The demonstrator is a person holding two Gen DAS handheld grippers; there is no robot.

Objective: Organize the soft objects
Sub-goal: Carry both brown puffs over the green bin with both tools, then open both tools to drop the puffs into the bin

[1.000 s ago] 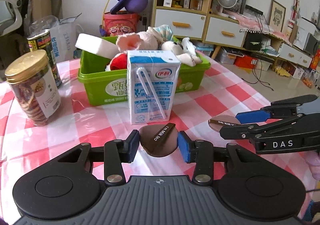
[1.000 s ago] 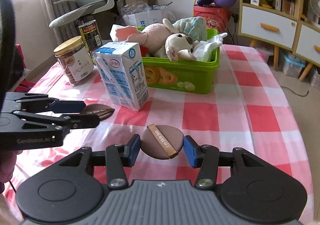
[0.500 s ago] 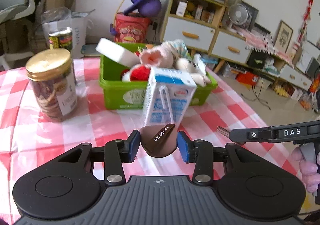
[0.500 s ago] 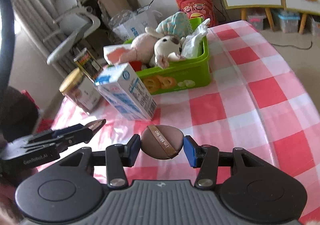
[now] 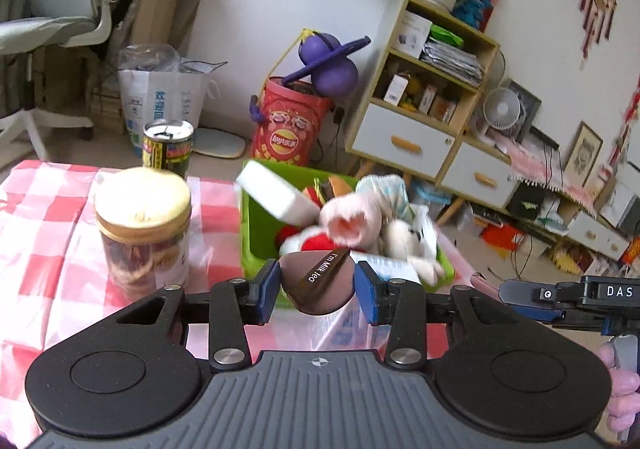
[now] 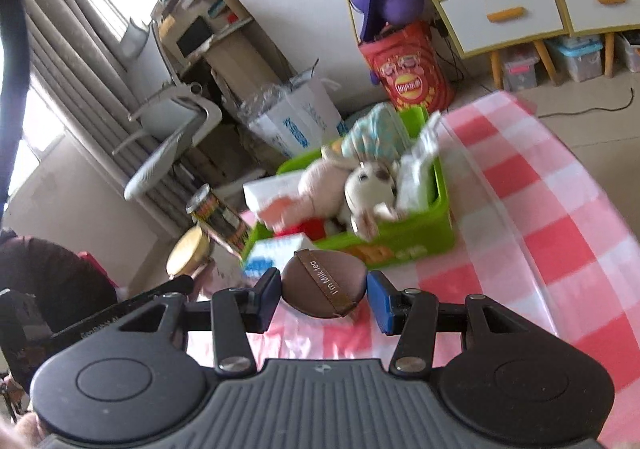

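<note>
Transfer step: left gripper (image 5: pixel 317 286) and right gripper (image 6: pixel 323 291) each clamp a brown powder puff (image 5: pixel 318 283); next, release over green bin (image 6: pixel 416 233).

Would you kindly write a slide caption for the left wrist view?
Left gripper holds a brown powder puff before the green bin of plush toys.

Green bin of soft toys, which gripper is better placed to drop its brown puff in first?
Left, probably. The left gripper holds its brown puff right before the green bin. The right gripper and its puff have a milk carton between them and the bin.
</note>
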